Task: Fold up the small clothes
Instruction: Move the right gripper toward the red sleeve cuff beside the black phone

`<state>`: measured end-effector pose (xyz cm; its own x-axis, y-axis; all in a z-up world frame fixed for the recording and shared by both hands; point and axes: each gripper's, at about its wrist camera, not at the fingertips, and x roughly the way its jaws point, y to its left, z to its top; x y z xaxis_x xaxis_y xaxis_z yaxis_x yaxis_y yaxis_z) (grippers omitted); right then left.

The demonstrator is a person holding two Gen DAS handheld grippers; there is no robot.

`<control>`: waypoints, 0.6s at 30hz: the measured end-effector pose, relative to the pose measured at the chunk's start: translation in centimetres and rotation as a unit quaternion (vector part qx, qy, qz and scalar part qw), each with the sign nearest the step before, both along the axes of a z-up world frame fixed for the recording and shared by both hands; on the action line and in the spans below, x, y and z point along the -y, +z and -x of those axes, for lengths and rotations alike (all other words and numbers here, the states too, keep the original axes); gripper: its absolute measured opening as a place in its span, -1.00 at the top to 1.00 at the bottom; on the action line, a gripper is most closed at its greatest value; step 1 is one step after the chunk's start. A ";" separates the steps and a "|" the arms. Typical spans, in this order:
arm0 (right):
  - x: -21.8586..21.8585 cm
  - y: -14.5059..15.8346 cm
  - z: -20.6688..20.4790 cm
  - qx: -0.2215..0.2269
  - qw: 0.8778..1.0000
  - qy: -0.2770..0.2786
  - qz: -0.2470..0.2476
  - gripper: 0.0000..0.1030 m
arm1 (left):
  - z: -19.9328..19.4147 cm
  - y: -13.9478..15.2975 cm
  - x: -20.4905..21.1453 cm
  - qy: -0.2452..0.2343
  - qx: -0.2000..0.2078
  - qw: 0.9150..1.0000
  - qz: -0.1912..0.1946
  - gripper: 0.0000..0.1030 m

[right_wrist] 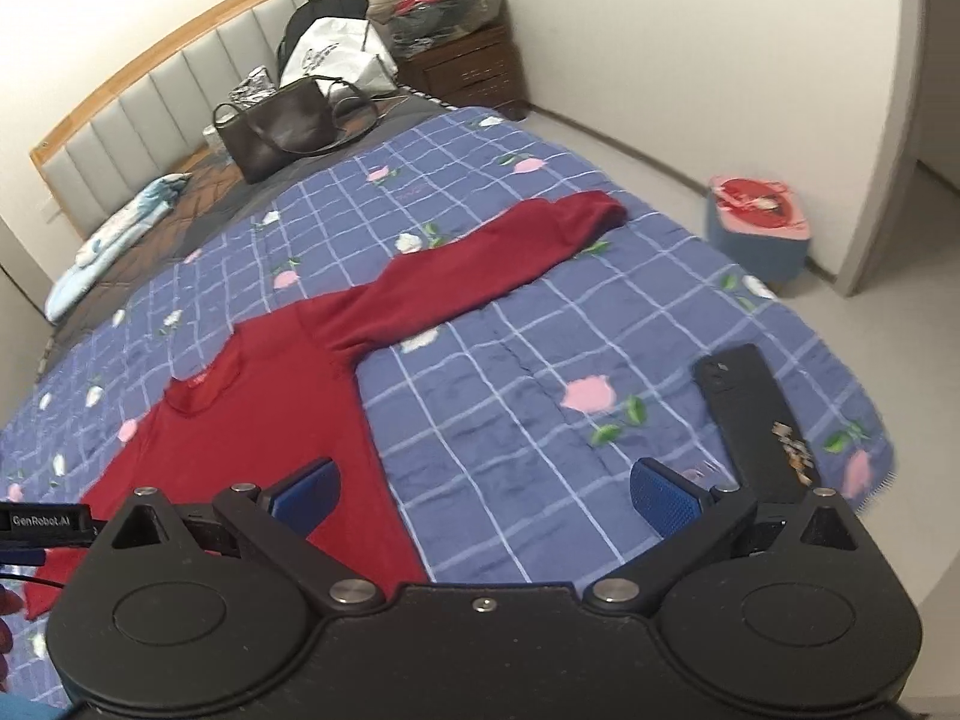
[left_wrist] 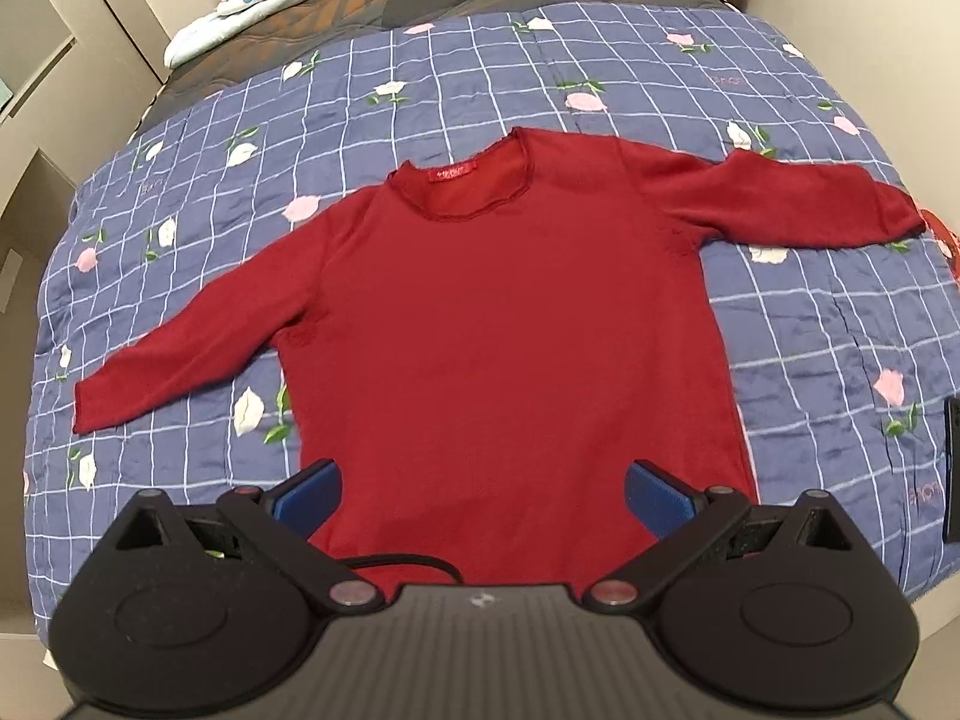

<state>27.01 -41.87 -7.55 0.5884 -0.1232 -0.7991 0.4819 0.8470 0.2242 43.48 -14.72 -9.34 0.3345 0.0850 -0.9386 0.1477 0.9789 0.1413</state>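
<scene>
A dark red long-sleeved sweater (left_wrist: 510, 312) lies flat on the blue checked quilt (left_wrist: 420, 78), collar away from me and both sleeves spread out. My left gripper (left_wrist: 483, 495) hangs open above the sweater's lower hem, with nothing between its blue pads (left_wrist: 309, 495). In the right wrist view the same sweater (right_wrist: 258, 450) lies to the left, its right sleeve (right_wrist: 504, 258) stretched toward the bed's far side. My right gripper (right_wrist: 483, 495) is open over the quilt (right_wrist: 510, 420), just right of the sweater's side edge, and holds nothing.
A black phone (right_wrist: 756, 414) lies on the quilt near the right edge of the bed. A dark handbag (right_wrist: 282, 132), a white bag and a folded cloth (right_wrist: 120, 234) sit near the headboard. A blue stool (right_wrist: 759, 228) stands on the floor by the wall.
</scene>
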 end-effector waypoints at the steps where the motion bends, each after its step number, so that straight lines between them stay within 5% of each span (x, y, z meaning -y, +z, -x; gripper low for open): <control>1: 0.7 -0.3 -0.9 0.003 1.000 0.004 -0.011 -0.99 | -0.3 0.0 0.3 0.003 0.000 1.000 -0.002 -0.99; 7: 5.7 -1.8 -6.5 0.022 0.997 0.033 -0.069 -0.99 | -3.0 0.6 1.9 0.043 0.003 0.999 -0.009 -0.99; 18: 17.8 -9.0 -13.7 -0.068 0.990 0.015 -0.124 -0.99 | -8.1 -2.4 8.5 0.100 -0.041 0.994 -0.029 -0.99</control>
